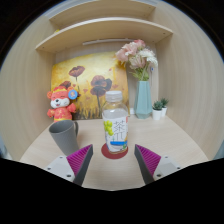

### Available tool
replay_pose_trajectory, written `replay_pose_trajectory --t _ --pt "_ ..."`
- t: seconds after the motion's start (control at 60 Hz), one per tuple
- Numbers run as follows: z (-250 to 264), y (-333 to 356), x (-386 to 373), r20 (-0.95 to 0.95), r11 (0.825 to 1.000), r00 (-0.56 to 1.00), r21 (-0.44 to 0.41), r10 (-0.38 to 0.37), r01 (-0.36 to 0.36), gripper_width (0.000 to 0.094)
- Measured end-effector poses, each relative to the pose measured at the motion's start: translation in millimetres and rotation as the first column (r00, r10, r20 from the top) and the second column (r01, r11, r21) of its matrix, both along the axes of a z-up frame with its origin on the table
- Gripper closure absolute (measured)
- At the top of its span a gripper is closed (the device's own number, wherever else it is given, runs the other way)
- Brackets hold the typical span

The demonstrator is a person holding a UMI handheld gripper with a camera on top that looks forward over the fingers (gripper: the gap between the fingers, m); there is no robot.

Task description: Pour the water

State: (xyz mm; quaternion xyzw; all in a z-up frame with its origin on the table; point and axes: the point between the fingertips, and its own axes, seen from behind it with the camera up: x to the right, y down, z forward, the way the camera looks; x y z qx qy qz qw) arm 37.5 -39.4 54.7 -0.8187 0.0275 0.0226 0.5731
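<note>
The claw gapes wide, empty, with the water bottle at twelve o'clock just ahead on the bench, grey cup at ten. Closing off-centre could topple the tall bottle.

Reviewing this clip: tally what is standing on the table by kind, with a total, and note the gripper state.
Bottles: 1, a bottle on a coaster
Coasters: 1
Cups: 1, a grey cup
Toys: 1, a toy
Vases: 1, a vase with flowers
Small pots: 1, a pot
Total: 6
The gripper is open, the bottle just ahead of it.
</note>
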Motion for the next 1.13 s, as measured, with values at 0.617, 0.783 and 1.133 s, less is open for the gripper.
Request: replay_pose_trajectory --t 0.617,0.783,1.133 --pt "129 -149 -76 -0.025 0.983 0.995 0.158 0.098 -0.093 0.0077" --pt "154 -163 -71 -0.009 0.976 0.996 0.199 0.087 -0.084 0.0076" --pt "155 -180 -73 0.009 0.979 0.995 0.180 0.098 -0.098 0.0079"
